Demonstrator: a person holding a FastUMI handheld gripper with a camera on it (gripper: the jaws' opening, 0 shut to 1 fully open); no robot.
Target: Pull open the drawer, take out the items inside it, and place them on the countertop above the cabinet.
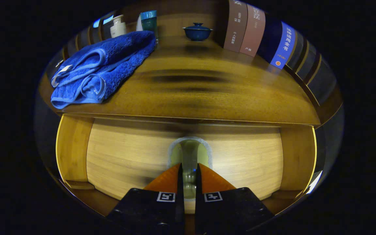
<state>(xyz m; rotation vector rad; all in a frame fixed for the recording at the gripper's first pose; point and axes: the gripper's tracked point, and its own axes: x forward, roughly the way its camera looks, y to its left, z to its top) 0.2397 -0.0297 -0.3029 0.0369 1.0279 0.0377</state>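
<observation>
The light wooden drawer front (126,160) sits under the dark wooden countertop (207,94) of the cabinet. At its middle is an arched recess with a pale, translucent vertical handle (189,151). My gripper (188,166) is shut on the drawer handle, which runs down through the narrow slit between both fingers. The drawer's inside is hidden behind its front, so nothing of its contents shows.
On the countertop, a folded blue towel (103,68) lies at the left. Behind it stand a white pump bottle (118,26) and a teal cup (149,21). A blue lidded bowl (197,31) sits at the back, with upright books (259,34) to its right. Cabinet side panels (72,150) flank the drawer.
</observation>
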